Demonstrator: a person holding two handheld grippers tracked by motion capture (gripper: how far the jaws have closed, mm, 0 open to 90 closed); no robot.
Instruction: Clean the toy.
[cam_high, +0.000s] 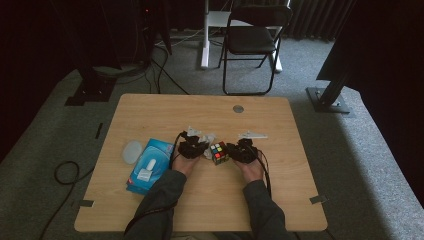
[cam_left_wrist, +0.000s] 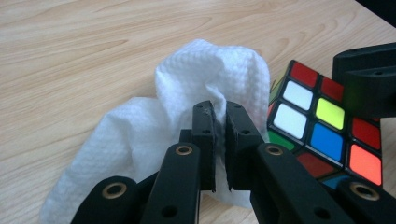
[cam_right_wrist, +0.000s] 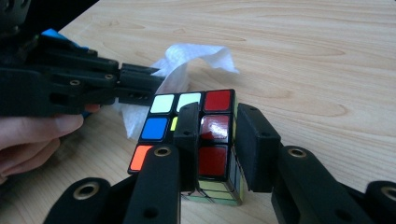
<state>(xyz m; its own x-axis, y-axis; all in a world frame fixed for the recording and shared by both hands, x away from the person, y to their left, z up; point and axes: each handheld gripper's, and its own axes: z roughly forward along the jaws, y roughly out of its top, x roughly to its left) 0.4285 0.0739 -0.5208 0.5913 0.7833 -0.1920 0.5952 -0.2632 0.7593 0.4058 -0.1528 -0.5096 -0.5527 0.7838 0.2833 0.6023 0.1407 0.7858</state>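
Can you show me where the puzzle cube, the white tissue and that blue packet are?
puzzle cube (cam_right_wrist: 216, 126): right gripper view, red top column.
white tissue (cam_left_wrist: 205, 74): left gripper view, raised fold.
blue packet (cam_high: 159, 150): high view, top face.

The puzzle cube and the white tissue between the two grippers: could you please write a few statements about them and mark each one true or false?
1. The left gripper is shut on the white tissue. True.
2. The right gripper hangs open above the puzzle cube, clear of it. False: its jaws clamp one edge layer of the cube, one jaw across the top face and one on the outer side.
3. The tissue lies right beside the cube. True.
4. The blue packet sits on the person's right side of the table. False: it lies to the left of the left gripper.
5. The cube's top face is all one colour. False: white, red, blue and orange squares show.
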